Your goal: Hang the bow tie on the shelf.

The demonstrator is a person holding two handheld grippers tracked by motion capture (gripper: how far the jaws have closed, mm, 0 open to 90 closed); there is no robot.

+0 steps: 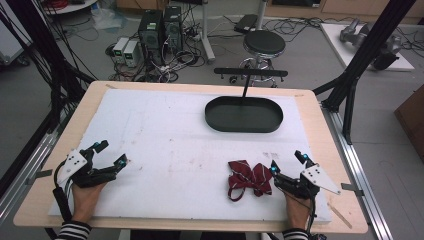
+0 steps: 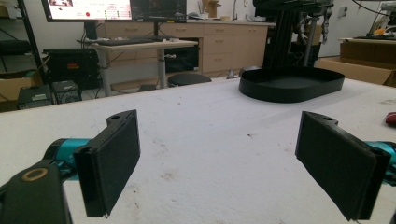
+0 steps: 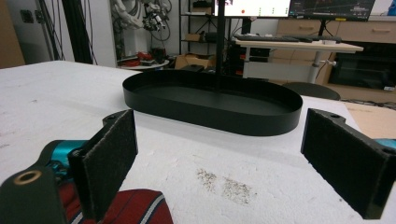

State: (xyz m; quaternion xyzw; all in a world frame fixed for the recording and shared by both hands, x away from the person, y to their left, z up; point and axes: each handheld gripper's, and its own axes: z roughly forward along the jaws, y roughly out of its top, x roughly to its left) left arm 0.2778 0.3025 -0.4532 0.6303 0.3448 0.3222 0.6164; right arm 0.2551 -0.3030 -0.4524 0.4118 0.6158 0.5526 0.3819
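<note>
Dark red striped cloth bow tie [image 1: 249, 179] lies crumpled near the front edge of the white foam board [image 1: 170, 150] that covers the wooden table [image 1: 310, 107]. The right gripper [image 1: 288, 163] rests just beside the bow tie, on its right, with its jaws spread wide and nothing between them. In the right gripper view, the red cloth [image 3: 135, 207] sits low beside one black jaw. Well apart, at the front left of the board, the left gripper [image 1: 111, 153] also has its jaws wide and holds nothing. Farther back, the black oval metal tray [image 1: 243, 115] sits on the board, and a thin black T-shaped stand [image 1: 249, 76] rises from it.
</note>
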